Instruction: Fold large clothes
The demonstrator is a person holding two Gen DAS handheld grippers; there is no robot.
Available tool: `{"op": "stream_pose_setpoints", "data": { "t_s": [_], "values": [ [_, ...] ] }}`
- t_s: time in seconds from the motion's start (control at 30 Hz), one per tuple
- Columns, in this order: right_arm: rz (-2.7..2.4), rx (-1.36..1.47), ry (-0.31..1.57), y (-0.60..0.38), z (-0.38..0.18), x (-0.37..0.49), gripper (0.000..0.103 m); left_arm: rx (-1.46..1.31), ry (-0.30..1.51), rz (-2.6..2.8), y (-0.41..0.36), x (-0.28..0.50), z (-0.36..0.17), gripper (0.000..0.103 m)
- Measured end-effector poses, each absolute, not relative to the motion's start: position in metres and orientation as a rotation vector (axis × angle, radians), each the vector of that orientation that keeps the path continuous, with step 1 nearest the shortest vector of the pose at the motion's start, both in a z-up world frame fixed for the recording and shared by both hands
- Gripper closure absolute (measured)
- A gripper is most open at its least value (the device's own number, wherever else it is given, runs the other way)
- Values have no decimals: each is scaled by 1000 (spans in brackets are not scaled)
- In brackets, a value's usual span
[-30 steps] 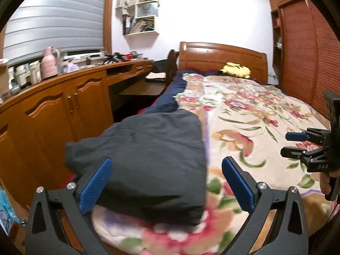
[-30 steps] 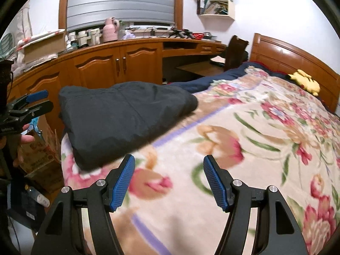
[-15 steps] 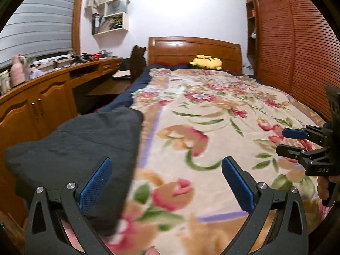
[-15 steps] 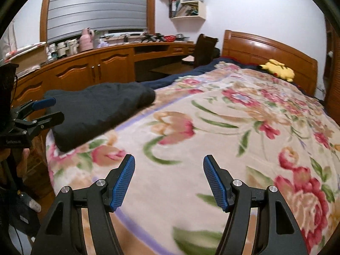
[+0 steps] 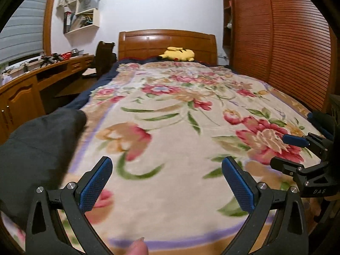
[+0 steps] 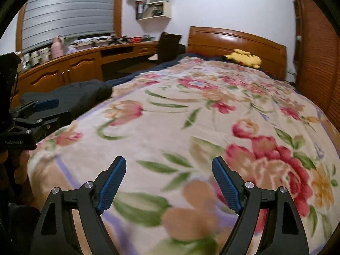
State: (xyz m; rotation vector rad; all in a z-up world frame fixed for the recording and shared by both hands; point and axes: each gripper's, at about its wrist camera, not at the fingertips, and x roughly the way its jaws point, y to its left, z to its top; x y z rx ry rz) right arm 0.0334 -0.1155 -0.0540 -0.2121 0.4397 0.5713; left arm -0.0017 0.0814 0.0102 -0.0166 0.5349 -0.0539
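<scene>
Black folded garment (image 5: 36, 148): 1, on floral blanket (image 5: 180, 127); 2 grippers, left (image 5: 167, 184) agape, right (image 6: 169, 186) opening, both empty.

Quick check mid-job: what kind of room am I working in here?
A bedroom, it looks like: a bed with a wooden headboard and floral blanket, a louvred wardrobe alongside, and a built-in desk under the window.

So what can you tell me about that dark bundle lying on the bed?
The dark garment is charcoal, soft-looking cloth with faint seams, folded into a thick, rounded bundle. It lies flat at the left edge of the floral blanket, near the bed's foot, beside the wooden cabinets. Only the blanket touches it; neither gripper does.
</scene>
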Motion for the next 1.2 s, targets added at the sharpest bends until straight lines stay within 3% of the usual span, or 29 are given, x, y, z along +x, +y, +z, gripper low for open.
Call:
{"op": "stream_pose_setpoints", "data": {
  "t_s": [0.67,1.2],
  "values": [
    [337,-40,383,-202,-38,-4,19,8,495,-195,-40,20,17,0],
    [304,-31,286,-218,-37,-39,19,-23,393,-192,-44,-7,25,0]
  ]
}}
